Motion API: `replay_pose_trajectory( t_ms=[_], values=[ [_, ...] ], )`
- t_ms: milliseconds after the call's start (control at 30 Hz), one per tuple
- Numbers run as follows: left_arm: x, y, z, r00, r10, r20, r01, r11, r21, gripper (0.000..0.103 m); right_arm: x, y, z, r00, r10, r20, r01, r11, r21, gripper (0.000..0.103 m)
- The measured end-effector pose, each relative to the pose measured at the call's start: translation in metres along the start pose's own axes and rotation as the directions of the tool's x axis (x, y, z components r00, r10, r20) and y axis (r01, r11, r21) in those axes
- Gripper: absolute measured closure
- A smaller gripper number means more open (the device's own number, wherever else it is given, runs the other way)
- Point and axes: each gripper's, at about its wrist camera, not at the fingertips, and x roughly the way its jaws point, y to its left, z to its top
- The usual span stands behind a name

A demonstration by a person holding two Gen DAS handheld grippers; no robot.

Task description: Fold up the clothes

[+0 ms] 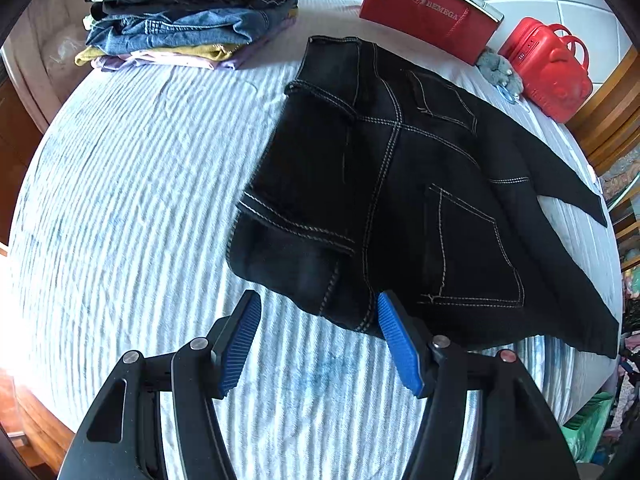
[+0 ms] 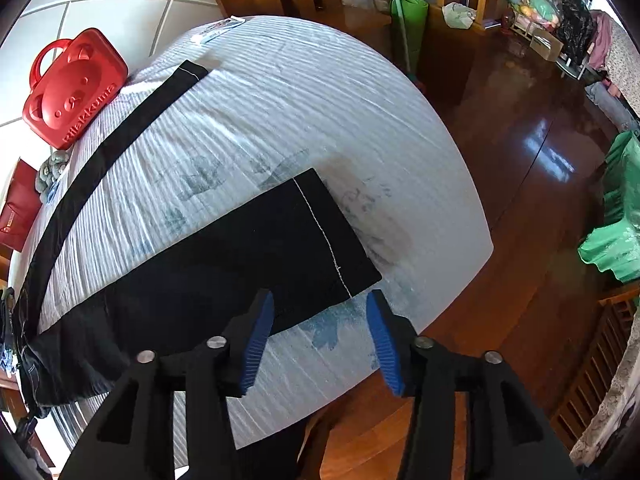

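Black jeans [image 1: 400,184] with pale stitching lie spread back-side up on the striped bed [image 1: 140,200], waistband toward the left. My left gripper [image 1: 318,312] is open just above the near edge of the waist area, nothing between its blue pads [image 1: 240,344]. In the right wrist view the near trouser leg [image 2: 248,256] lies flat with its hem toward the bed's edge, and the far leg [image 2: 120,120] stretches off toward the headboard. My right gripper [image 2: 320,308] is open over the near corner of that hem, holding nothing.
A pile of folded clothes [image 1: 188,16] sits at the bed's far left. A red box [image 1: 430,12], a red bear-face case [image 2: 72,88] and a grey plush toy [image 1: 500,70] line the headboard side. The bed's edge [image 2: 460,280] drops to a glossy wooden floor [image 2: 520,140].
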Motion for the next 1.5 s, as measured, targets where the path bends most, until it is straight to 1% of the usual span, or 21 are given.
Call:
replay_pose_trajectory(
  t_ms=[167,267,367,500,667,800,867,967,1133,1200,1233,1267,1300,1333,1367,1400,1467,1500],
  values=[
    [0.045,-0.002,-0.008,1.000,-0.018,-0.013,0.018,1.000,-0.008,0.041,-0.003,-0.005,-0.009,0.999,0.034,0.003,-0.034,0.999,0.031,0.049],
    [0.072,-0.003,-0.013,0.999,-0.029,-0.020,0.029,0.999,-0.013,0.041,-0.002,-0.007,-0.008,0.999,0.053,0.008,-0.053,0.997,0.048,0.046],
    [0.094,-0.006,-0.016,0.999,-0.035,-0.027,0.035,0.999,-0.018,0.041,0.002,-0.007,-0.003,0.998,0.059,0.010,-0.060,0.997,0.057,0.046],
    [0.103,-0.014,-0.011,0.999,-0.021,-0.038,0.020,1.000,-0.022,0.036,0.015,-0.005,0.003,0.997,0.078,-0.010,-0.077,0.994,0.075,0.046],
    [0.102,-0.023,-0.018,0.998,-0.050,-0.045,0.048,0.998,-0.046,0.036,0.031,0.000,0.005,0.997,0.073,-0.040,-0.069,0.995,0.078,0.046],
    [0.106,-0.030,-0.017,0.999,-0.029,-0.038,0.028,0.999,-0.043,0.033,0.040,0.004,0.005,0.996,0.069,-0.057,-0.064,0.995,0.076,0.045],
    [0.106,-0.031,-0.018,0.999,-0.016,-0.033,0.015,0.999,-0.048,0.028,0.044,0.005,0.005,0.996,0.064,-0.064,-0.058,0.995,0.080,0.044],
    [0.107,-0.033,-0.018,1.000,0.004,-0.026,-0.005,0.998,-0.055,0.028,0.046,0.007,0.005,0.995,0.071,-0.066,-0.065,0.994,0.082,0.038],
    [0.108,-0.035,-0.019,0.999,0.037,-0.015,-0.037,0.997,-0.069,0.028,0.049,0.010,0.004,0.996,0.055,-0.070,-0.050,0.996,0.072,0.037],
    [0.109,-0.038,-0.017,0.999,0.051,-0.007,-0.051,0.997,-0.058,0.029,0.050,0.012,0.004,0.997,0.045,-0.070,-0.040,0.997,0.067,0.037],
    [0.111,-0.040,-0.016,0.998,0.065,-0.004,-0.065,0.996,-0.055,0.034,0.050,0.013,0.004,0.997,0.040,-0.071,-0.035,0.997,0.063,0.035],
    [0.112,-0.041,-0.014,0.997,0.079,-0.002,-0.079,0.996,-0.052,0.049,0.051,0.015,0.004,0.997,0.027,-0.071,-0.023,0.998,0.053,0.034],
    [0.112,-0.042,-0.013,0.995,0.096,0.005,-0.096,0.994,-0.048,0.058,0.051,0.018,0.004,0.997,0.013,-0.071,-0.010,0.999,0.041,0.034],
    [0.111,-0.043,-0.011,0.993,0.114,0.012,-0.113,0.993,-0.044,0.072,0.050,0.019,0.005,0.998,-0.001,-0.068,0.003,0.999,0.035,0.042],
    [0.109,-0.045,-0.009,0.993,0.114,0.014,-0.113,0.993,-0.037,0.078,0.048,0.020,0.006,0.998,-0.014,-0.063,0.016,0.999,0.030,0.062],
    [0.107,-0.048,-0.007,0.994,0.111,0.019,-0.110,0.994,-0.026,0.080,0.047,0.021,0.007,0.998,-0.028,-0.059,0.029,0.999,0.026,0.071],
    [0.100,-0.053,-0.003,0.994,0.107,0.033,-0.107,0.994,-0.001,0.086,0.043,0.022,0.009,0.997,-0.054,-0.050,0.055,0.998,0.016,0.098],
    [0.094,-0.056,0.001,0.994,0.096,0.044,-0.096,0.995,0.003,0.087,0.041,0.023,0.010,0.997,-0.068,-0.045,0.068,0.998,0.012,0.099]
  ],
)
